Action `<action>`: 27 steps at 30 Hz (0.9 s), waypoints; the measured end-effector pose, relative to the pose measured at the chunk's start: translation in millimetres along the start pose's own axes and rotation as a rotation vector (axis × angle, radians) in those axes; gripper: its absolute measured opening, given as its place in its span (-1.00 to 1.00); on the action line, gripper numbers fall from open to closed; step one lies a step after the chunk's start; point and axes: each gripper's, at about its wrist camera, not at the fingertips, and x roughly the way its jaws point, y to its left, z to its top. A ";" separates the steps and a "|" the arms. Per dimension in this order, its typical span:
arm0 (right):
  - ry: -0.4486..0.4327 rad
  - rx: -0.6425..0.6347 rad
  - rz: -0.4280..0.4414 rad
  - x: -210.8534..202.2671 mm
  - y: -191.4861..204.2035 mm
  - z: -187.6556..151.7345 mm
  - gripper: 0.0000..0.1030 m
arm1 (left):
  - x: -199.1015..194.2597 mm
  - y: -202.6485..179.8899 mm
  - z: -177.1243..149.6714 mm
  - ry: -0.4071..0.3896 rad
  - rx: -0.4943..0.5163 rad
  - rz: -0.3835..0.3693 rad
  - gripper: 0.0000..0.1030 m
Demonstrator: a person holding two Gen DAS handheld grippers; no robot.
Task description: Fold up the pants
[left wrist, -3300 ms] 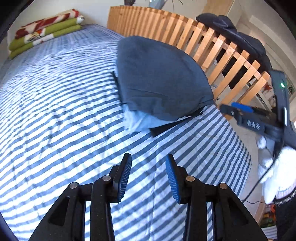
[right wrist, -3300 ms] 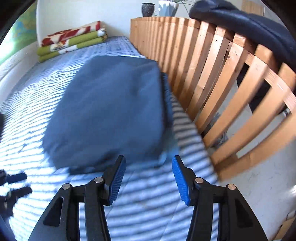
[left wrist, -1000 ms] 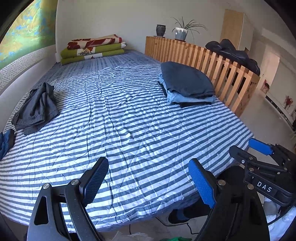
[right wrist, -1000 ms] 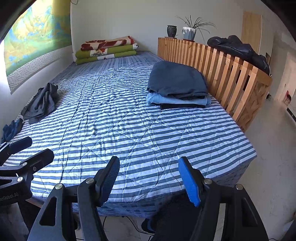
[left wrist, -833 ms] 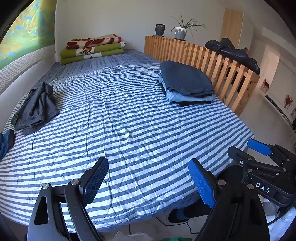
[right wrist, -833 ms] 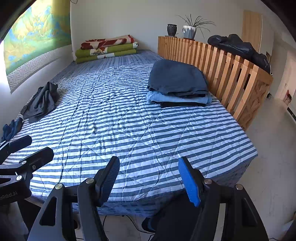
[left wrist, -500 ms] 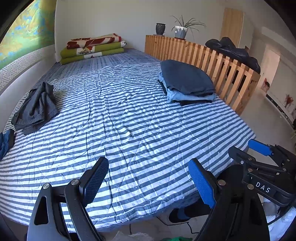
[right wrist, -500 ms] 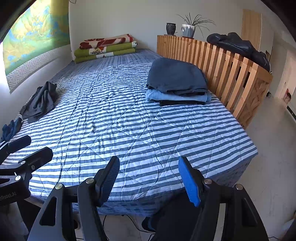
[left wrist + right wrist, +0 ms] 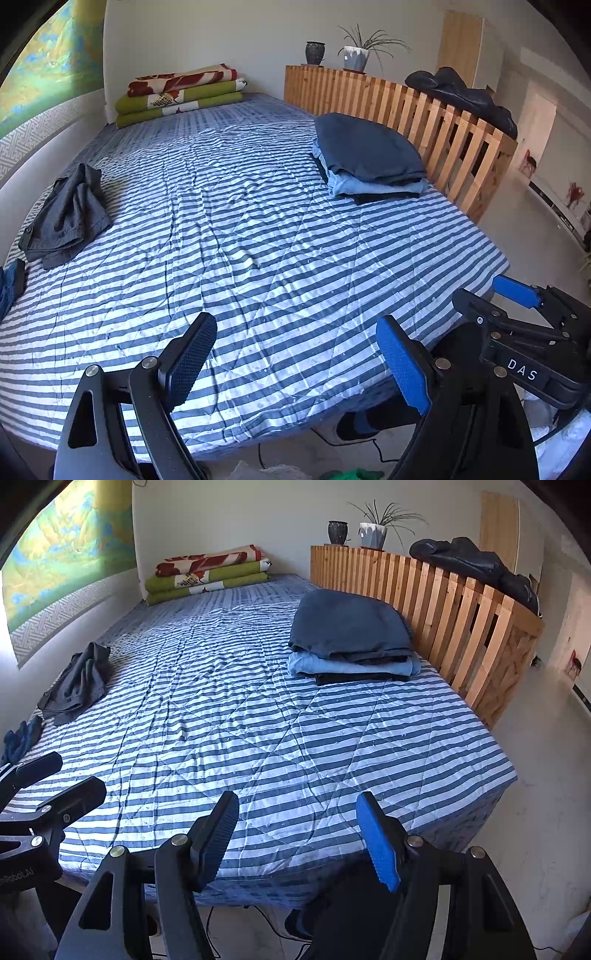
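Two grippers poised just off the near edge of the striped bed [image 9: 280,266], both angled down toward it. Left gripper [image 9: 295,363] spread wide, nothing between the blue pads, nothing touched. Right gripper [image 9: 299,840] parted too, somewhat narrower, equally empty; also visible from the left wrist view at the lower right, beyond the bed's near right corner. Three folded garments in a stack [image 9: 369,162] near the right edge of the bed, just beside the wooden slatted rail [image 9: 436,122]: dark navy on top, pale blue in the middle, black at the bottom (only a thin strip of it showing). Crumpled grey pants [image 9: 75,685] unfolded at the left edge, well apart from both grippers and from the stack. Small blue cloth [image 9: 20,740] at the same edge, nearer the front corner. Folded green and red blankets [image 9: 181,94] piled at the far edge against the wall. Dark jacket [image 9: 476,566] draped over the rail top; two plant pots [image 9: 334,53] at its far end.
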 end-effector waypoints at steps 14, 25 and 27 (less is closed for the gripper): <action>0.015 0.002 0.004 4.5 -0.5 -2.8 0.21 | 3.5 -1.0 -0.5 0.003 -0.006 0.000 0.77; 0.032 -0.009 0.012 11.7 0.9 -4.0 0.21 | 6.2 7.7 -2.3 -0.010 -0.028 0.027 0.80; 0.034 -0.013 0.014 12.5 2.3 -4.1 0.21 | 7.0 8.8 -1.5 -0.007 -0.029 0.032 0.80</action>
